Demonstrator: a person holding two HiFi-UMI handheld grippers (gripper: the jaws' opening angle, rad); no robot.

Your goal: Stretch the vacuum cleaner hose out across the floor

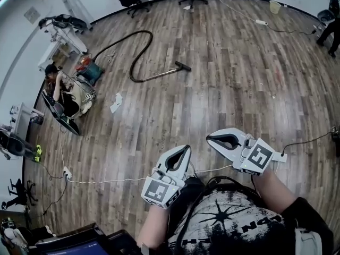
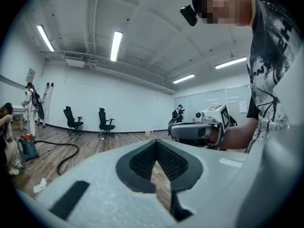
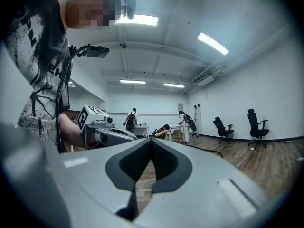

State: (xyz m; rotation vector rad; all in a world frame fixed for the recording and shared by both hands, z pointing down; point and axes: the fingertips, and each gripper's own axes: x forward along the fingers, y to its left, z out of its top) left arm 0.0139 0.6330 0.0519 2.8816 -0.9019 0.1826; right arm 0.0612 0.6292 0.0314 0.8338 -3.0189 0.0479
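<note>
Both the left gripper and the right gripper have their jaws clenched on nothing. The vacuum cleaner hose lies well ahead of them on the wooden floor, looped from the vacuum canister round to the floor nozzle. Its wand runs crosswise to the left jaws, which look slightly nearer the nozzle end.

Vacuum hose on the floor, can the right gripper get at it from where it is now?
Probably not yet: the hose lies far across the floor, well beyond the right gripper, whose jaws are shut. The floor between looks walkable.
</note>
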